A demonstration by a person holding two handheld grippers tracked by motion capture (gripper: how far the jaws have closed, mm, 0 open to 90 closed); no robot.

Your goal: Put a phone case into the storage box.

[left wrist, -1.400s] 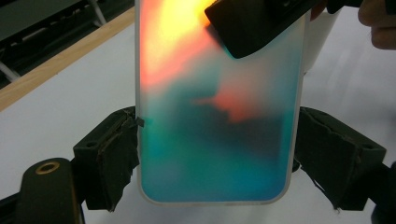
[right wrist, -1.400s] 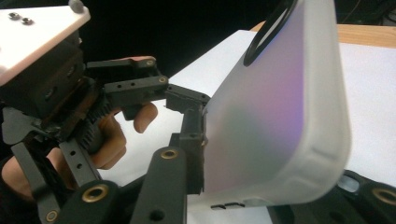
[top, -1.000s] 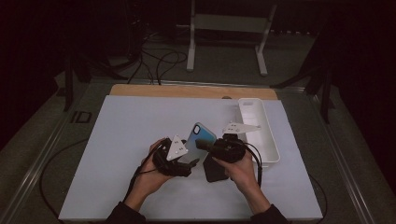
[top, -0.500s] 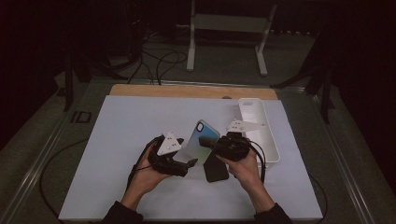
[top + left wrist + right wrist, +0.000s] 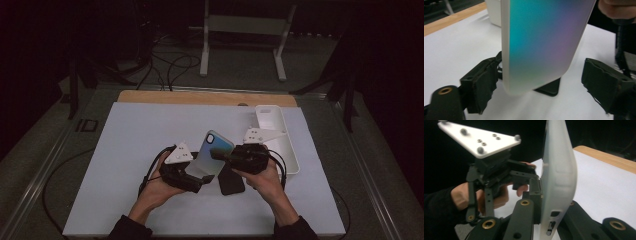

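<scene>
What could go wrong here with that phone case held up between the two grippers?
The right gripper seems to pinch the phone case only along one thin edge, so it could twist or slip out. The left gripper stands open around its lower end, so it would hardly catch it. If dropped, the case may land on the black phone lying below.

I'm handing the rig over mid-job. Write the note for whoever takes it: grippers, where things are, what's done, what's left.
Right gripper: shut on the edge of the iridescent phone case, holding it tilted up off the table.
Left gripper: open, jaws either side of the case's lower end, not clamping it.
Black phone: flat on the white table, just under the case, between the hands.
White tray: on the table beside the right hand.
Done: case lifted.
Left, as it looks: take the case's lower end with the left gripper, then probably bring case and phone together.
</scene>
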